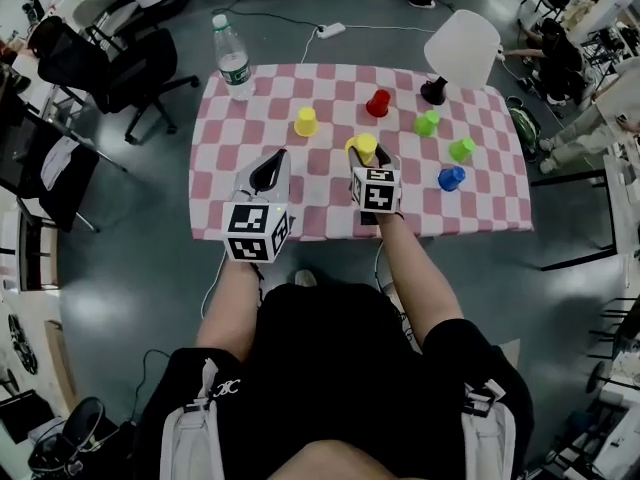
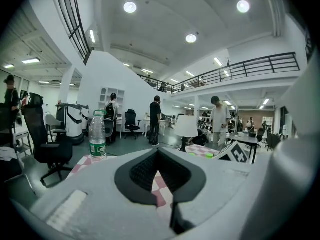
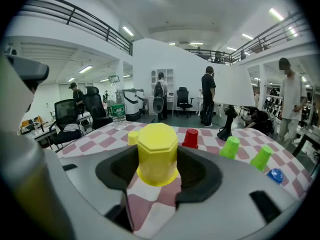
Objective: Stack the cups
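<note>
Surface (image 1: 480,208): a table under a pink-and-white checked cloth, seen from above in the head view.
Right gripper (image 1: 366,160): held over the middle of the surface, nearer its near edge; the jaws are closed partway on a yellow cup (image 1: 363,148).
Held yellow cup (image 3: 157,149): gripped upside down, base uppermost, with one pad pressed against each side; in the right gripper view its rim appears clear of the cloth.
Left gripper (image 1: 276,166): held over the near edge, left of the right gripper; in the left gripper view (image 2: 159,153) the jaw tips are seen together, with nothing between them.
Second yellow cup (image 1: 306,121): placed upside down left of centre, towards the far edge, well apart from the held cup.
Red cup (image 1: 378,103): placed upside down close to the far edge, right of centre.
Green cups (image 1: 427,123) (image 1: 461,149): two are set in the right half, one behind the other towards the right edge.
Blue cup (image 1: 451,178): set near the right edge, closest of the loose cups to the near edge.
Water bottle (image 1: 232,58): stood upright at the far left corner.
Lamp (image 1: 462,48): a white shade on a dark base, stood at the far edge towards the right corner.
</note>
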A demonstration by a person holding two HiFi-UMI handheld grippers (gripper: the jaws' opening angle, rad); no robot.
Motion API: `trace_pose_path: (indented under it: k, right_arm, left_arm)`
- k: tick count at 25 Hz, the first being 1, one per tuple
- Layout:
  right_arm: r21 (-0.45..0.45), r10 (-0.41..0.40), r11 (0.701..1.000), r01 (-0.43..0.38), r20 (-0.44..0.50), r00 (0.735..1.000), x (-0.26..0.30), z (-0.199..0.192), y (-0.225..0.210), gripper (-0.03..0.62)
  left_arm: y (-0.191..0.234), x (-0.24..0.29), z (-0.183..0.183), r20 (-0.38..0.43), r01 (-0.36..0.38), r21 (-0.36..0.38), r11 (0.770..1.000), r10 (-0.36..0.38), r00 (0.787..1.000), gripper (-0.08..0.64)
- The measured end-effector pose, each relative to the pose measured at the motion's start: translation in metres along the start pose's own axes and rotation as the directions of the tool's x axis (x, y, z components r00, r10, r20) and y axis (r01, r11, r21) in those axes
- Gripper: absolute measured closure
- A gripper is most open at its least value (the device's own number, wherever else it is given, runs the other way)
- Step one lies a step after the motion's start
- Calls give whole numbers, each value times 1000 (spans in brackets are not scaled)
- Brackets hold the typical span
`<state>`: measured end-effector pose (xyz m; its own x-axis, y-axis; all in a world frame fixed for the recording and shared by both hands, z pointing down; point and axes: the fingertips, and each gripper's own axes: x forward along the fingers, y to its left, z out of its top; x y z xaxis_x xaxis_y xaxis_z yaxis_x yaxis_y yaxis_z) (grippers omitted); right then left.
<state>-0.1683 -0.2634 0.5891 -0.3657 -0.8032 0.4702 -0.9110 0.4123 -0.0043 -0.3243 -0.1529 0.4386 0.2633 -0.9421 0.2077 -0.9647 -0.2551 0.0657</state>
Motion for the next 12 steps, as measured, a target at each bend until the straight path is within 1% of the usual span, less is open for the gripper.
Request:
trace_pose_path:
  k: [5,8,12]
  right_arm:
    - [-4,-3,1000,3,36,999,-30,1,-7,356]
    - [-2,-9,1000,9,41,999,-43,-7,-10,356]
    - [7,-11,1000,11,24,1000,-55,-25,-9,356]
  left_arm:
    - [-19,8,-2,-7,45,0,999,-45,999,545]
    - [-28,12,-5,-14,68,2,998,-68,998,545]
    - [-39,13,-8,-19,88,2,996,-88,996,545]
